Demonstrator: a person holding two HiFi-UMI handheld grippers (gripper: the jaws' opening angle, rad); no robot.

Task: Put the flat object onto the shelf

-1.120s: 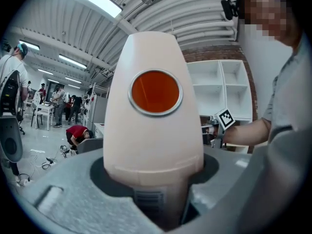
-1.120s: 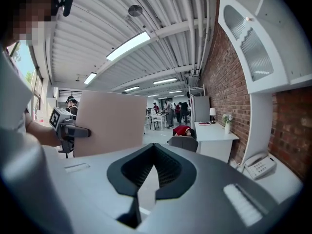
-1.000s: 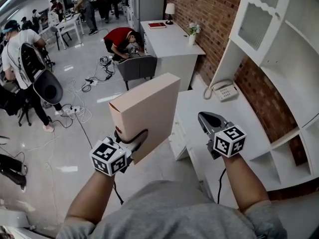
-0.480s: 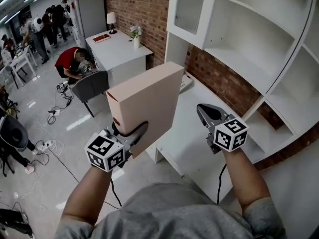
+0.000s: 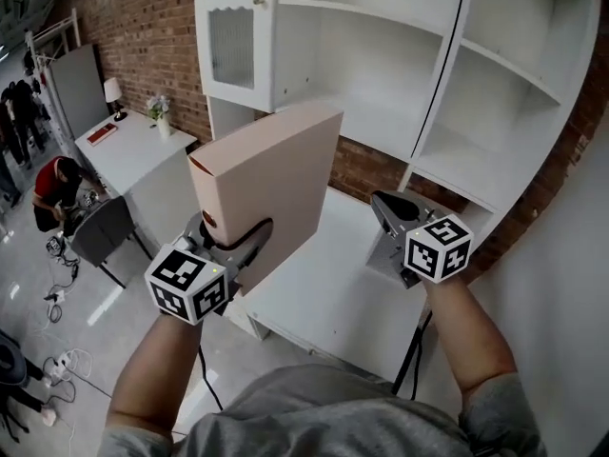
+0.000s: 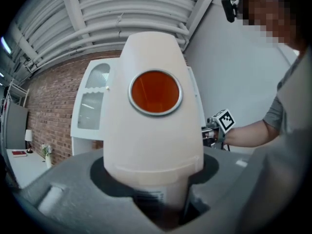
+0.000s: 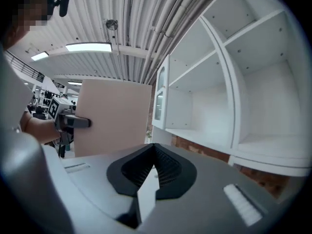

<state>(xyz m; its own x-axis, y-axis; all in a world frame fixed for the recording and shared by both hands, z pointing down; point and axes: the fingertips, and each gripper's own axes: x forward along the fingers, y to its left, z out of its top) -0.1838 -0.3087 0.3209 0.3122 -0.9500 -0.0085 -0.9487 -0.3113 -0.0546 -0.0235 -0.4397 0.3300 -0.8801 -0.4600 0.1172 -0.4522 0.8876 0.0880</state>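
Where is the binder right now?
Head view, left of centre: the binder stands upright in the left tool, held in the air before the white shelf unit, over the desk's left edge, not yet on a shelf.

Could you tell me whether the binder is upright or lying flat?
Upright: the binder stands on edge, its lower spine clamped in the left gripper.

Folder [image 5: 271, 184]: plain pale pinkish-beige; its spine hole [image 6: 155, 92] is orange inside with a silver rim. Shelf [image 5: 381, 93] behind the folder: white. Wall [image 5: 143, 36] beside the shelf: red-brown brick. Left tool [image 5: 228, 246] and right tool [image 5: 383, 206]: grey, with cubes [image 5: 187, 282] in black-and-white squares. Desk [image 5: 324, 298] under the shelf: white.
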